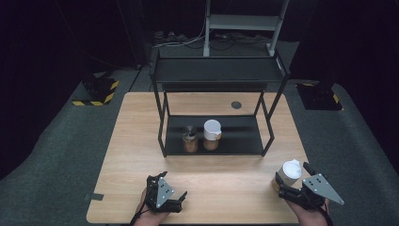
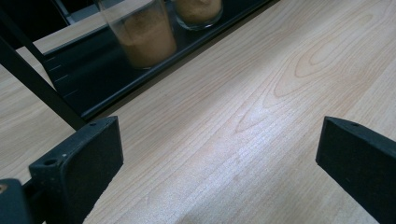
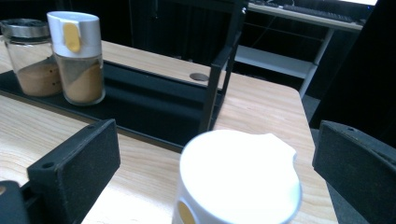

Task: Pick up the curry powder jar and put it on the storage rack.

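A spice jar with a white lid (image 3: 238, 182) (image 1: 288, 173) stands on the wooden table at its right front corner. My right gripper (image 3: 215, 144) (image 1: 293, 183) is open, with its two jaws wide apart on either side of the jar and not touching it. My left gripper (image 2: 219, 140) (image 1: 168, 188) is open over bare wood near the front edge, nothing between its jaws. On the rack's lower shelf stand two more jars of brown powder, a metal-lidded one (image 1: 190, 140) (image 3: 30, 60) (image 2: 144, 32) and a white-lidded one (image 1: 211, 134) (image 3: 79, 56).
A black two-tier metal rack (image 1: 216, 70) stands at the table's middle back, its thin posts (image 3: 215, 88) at the corners. Its lower tray (image 2: 84, 79) lies just ahead of the left gripper. A round cable hole (image 1: 236, 105) sits behind the rack. The table edge (image 1: 301, 141) is close on the right.
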`<state>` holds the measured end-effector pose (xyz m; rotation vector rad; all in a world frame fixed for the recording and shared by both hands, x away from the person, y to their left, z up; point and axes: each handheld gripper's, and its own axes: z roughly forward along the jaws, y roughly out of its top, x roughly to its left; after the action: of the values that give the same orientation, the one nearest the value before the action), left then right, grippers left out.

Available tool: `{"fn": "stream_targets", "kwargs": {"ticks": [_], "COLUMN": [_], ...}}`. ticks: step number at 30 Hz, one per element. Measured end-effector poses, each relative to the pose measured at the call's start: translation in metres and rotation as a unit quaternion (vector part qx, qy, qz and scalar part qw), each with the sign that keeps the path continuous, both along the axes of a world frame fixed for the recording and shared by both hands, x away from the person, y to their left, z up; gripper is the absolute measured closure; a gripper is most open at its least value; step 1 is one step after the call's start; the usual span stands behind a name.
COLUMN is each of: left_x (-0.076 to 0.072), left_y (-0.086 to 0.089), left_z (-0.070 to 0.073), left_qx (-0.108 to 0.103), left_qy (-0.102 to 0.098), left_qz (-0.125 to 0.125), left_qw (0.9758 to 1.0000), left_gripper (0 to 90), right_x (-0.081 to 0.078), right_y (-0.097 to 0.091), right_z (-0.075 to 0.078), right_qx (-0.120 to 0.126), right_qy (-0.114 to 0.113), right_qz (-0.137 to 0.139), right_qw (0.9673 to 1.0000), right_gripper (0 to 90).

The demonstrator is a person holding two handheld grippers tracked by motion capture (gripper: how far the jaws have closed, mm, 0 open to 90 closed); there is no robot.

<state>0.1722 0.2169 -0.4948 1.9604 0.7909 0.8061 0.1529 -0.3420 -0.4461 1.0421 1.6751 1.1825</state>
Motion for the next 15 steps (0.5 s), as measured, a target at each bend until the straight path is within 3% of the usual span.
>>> {"fn": "stream_targets", "kwargs": {"ticks": [15], "left_x": [0.000], "left_y": [0.000], "left_z": [0.000], "left_qx": [0.001], "left_qy": [-0.002], "left_qz": [-0.001], "left_qw": [1.0000], "left_gripper": [0.8], "right_x": [-0.001], "right_y": [-0.006], "right_z": [-0.015], "right_qx": [0.010], "right_qy": [0.020], "right_qz": [-0.014], "right_qw": [0.9997], "right_gripper": [0.0]}}
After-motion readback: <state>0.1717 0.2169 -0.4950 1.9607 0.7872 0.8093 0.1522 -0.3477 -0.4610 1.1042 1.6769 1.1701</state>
